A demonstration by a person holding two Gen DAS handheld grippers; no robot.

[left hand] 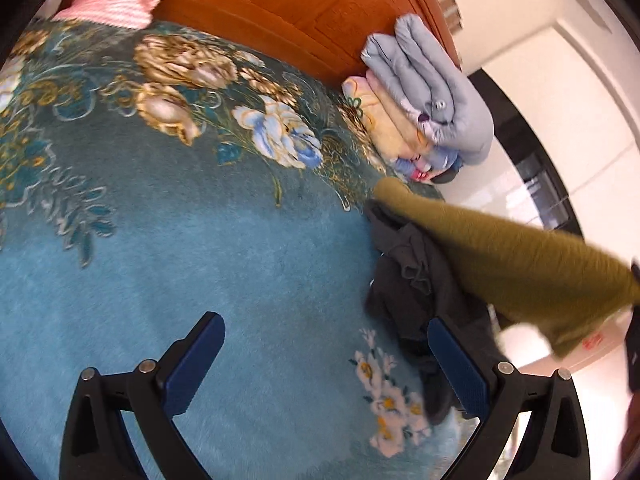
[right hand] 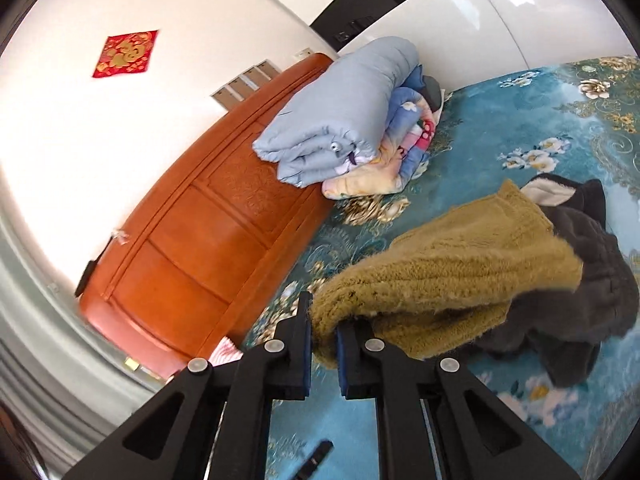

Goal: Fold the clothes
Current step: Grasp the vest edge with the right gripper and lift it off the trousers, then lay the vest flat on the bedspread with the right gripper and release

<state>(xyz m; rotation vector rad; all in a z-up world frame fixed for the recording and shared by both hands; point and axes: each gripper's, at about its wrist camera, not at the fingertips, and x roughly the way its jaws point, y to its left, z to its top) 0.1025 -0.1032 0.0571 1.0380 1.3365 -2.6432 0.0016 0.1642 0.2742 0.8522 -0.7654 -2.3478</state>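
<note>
— Where was the olive sweater (right hand: 448, 276)?
— Pinched in the right gripper (right hand: 324, 336), lifted above the dark garment (right hand: 592, 280) near the bed (left hand: 200, 240)'s edge.
— And the left gripper (left hand: 320, 364)?
— Spread wide, grasping nothing.

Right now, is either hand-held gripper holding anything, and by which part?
The right hand-held gripper pinches the olive knit sweater by an edge. The left hand-held gripper holds nothing.
</note>
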